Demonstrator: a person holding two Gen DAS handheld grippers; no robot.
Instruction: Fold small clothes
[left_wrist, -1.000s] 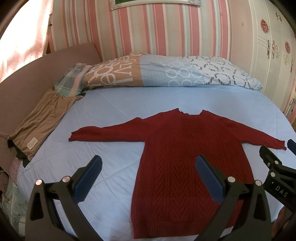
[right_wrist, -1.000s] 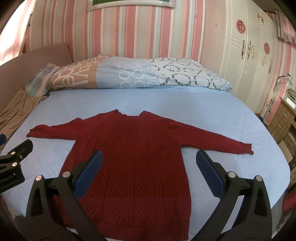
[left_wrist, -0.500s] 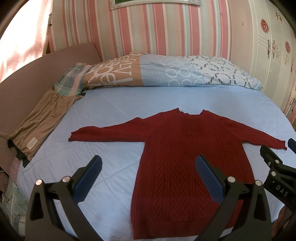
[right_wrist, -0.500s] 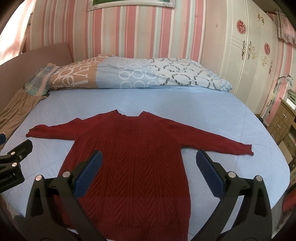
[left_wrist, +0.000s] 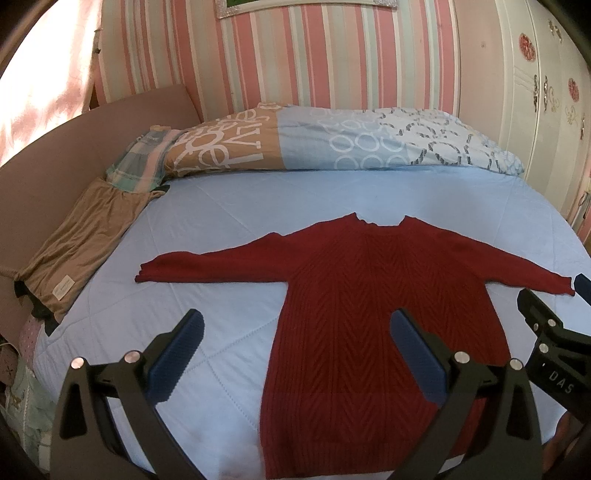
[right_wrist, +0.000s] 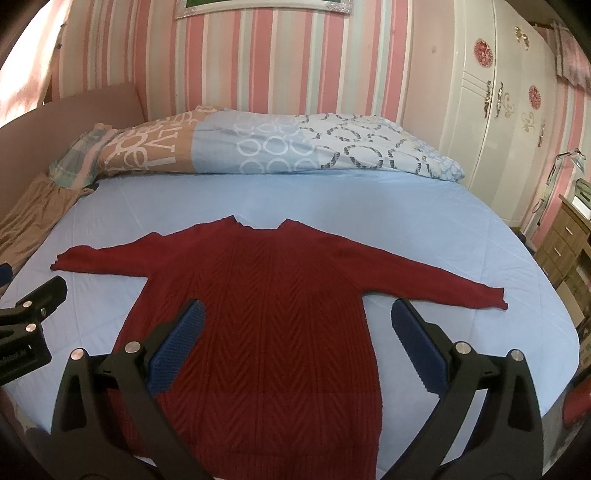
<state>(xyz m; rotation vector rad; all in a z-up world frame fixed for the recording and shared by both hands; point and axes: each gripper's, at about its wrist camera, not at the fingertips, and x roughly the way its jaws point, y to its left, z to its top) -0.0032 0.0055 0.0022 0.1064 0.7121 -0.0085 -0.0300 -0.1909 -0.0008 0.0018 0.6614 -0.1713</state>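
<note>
A dark red knitted sweater (left_wrist: 369, 306) lies flat on the light blue bed, sleeves spread out to both sides, neck toward the pillows; it also shows in the right wrist view (right_wrist: 266, 317). My left gripper (left_wrist: 295, 350) is open and empty, held above the sweater's lower left side. My right gripper (right_wrist: 295, 347) is open and empty, above the sweater's lower right part. Each gripper shows at the edge of the other's view: the right one (left_wrist: 554, 343) and the left one (right_wrist: 26, 325).
A patterned duvet roll (left_wrist: 332, 144) lies along the head of the bed (left_wrist: 236, 221). A tan garment (left_wrist: 81, 243) lies at the left edge by the pink headboard side. A white wardrobe (right_wrist: 491, 110) and wooden drawers (right_wrist: 565, 243) stand at the right.
</note>
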